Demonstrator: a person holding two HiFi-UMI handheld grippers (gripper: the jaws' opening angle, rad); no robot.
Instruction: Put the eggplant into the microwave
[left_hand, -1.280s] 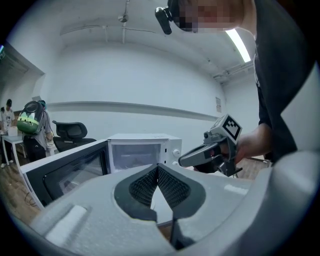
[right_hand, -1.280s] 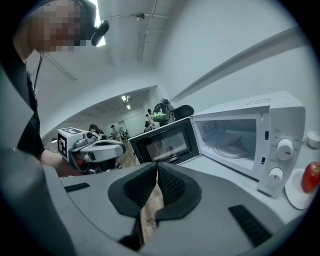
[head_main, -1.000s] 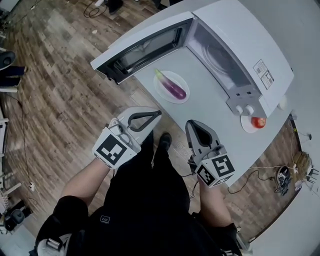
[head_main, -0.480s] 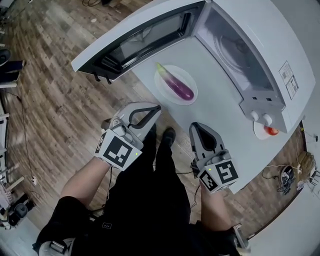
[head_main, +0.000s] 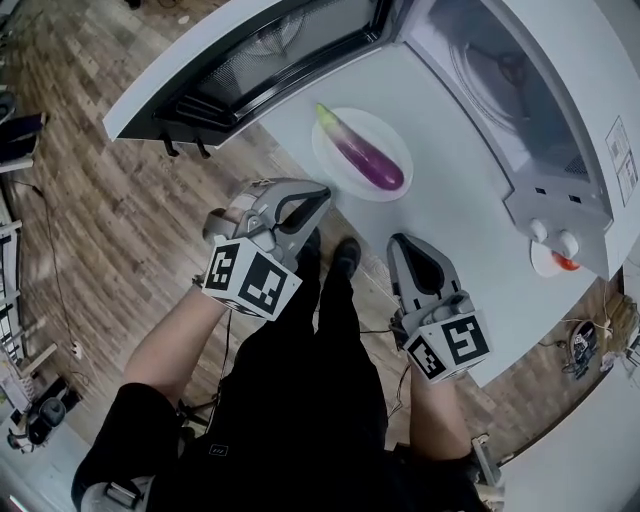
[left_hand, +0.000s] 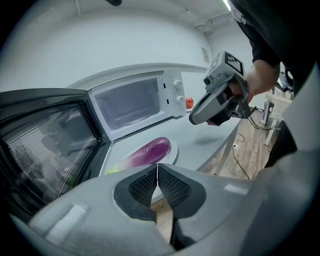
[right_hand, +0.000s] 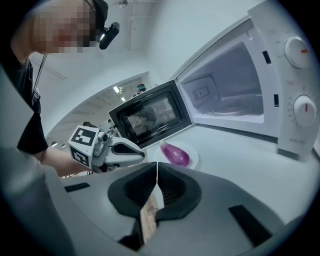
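Long purple eggplant (head_main: 368, 163), axis 10-to-4 o'clock, lies 1 o'clock of nearer left gripper (head_main: 323, 192); that and right gripper (head_main: 399, 242) both pinched closed, empty.

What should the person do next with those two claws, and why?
Probably open the right gripper and reach for the eggplant: it and the left gripper are shut and empty, short of the plate where the eggplant lies, and the microwave door already stands open.

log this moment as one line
left claw: shut, empty | right claw: shut, empty | eggplant: on plate, untouched | microwave: door open
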